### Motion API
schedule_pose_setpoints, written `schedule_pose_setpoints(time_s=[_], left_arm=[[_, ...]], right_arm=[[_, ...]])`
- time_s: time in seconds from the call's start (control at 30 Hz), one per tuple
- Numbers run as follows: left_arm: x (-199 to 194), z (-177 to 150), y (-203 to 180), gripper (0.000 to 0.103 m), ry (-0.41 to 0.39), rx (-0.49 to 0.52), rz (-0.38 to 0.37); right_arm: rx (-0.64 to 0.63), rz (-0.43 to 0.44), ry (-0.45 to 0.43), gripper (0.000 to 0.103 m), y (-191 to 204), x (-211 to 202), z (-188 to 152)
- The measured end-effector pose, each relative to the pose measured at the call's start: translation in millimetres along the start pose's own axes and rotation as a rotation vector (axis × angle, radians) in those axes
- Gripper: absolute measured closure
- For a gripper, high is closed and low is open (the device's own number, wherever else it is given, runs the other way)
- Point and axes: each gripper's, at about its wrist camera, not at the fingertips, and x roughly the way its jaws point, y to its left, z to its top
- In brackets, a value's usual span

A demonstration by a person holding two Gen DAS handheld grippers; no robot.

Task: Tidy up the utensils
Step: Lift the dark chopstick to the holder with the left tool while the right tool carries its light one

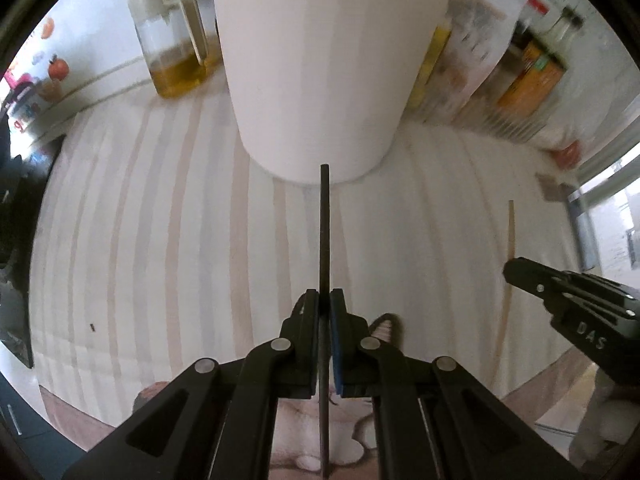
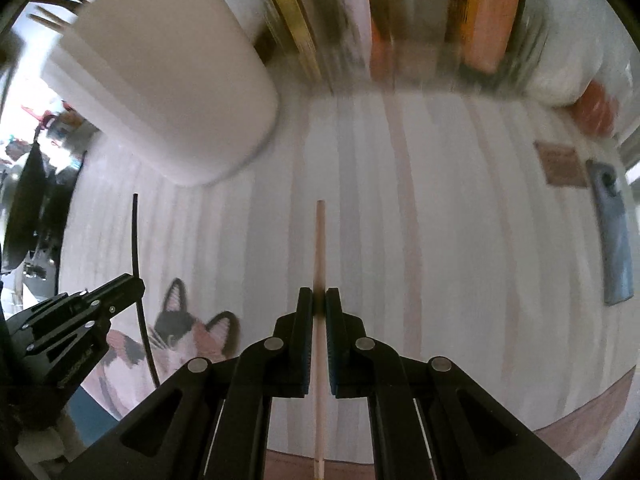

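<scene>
My left gripper (image 1: 324, 300) is shut on a black chopstick (image 1: 324, 232) that points straight ahead, its tip just short of a tall white utensil holder (image 1: 320, 60). My right gripper (image 2: 319, 300) is shut on a light wooden chopstick (image 2: 319, 248), held above the striped cloth. The holder also shows in the right wrist view (image 2: 168, 92) at upper left, with several dark utensil ends sticking out of its top. Each gripper appears in the other's view: the right one (image 1: 516, 268) with its wooden chopstick (image 1: 511, 232), the left one (image 2: 134, 284) with its black chopstick (image 2: 137, 240).
A striped cloth (image 1: 160, 220) with a cat print (image 2: 176, 336) covers the table. An oil bottle (image 1: 176, 40) stands left of the holder. Jars and orange packets (image 1: 532, 76) line the back. A blue-grey flat tool (image 2: 612, 236) and a small brown card (image 2: 560, 162) lie at right.
</scene>
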Motion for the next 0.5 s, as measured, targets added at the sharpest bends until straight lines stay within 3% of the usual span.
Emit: schedule_pose_setpoints(time_s=[0.23, 0.5], left_arm=[[-43, 5, -14, 0.1, -0.112, 0.015, -0.006], [-84, 27, -21, 0.1, -0.231, 0.017, -0.003]], right_arm=[[-0.033, 0.031, -0.134, 0.097, 4, -49, -7], [-0.057, 0.053, -0.303, 0.098, 14, -91, 21]])
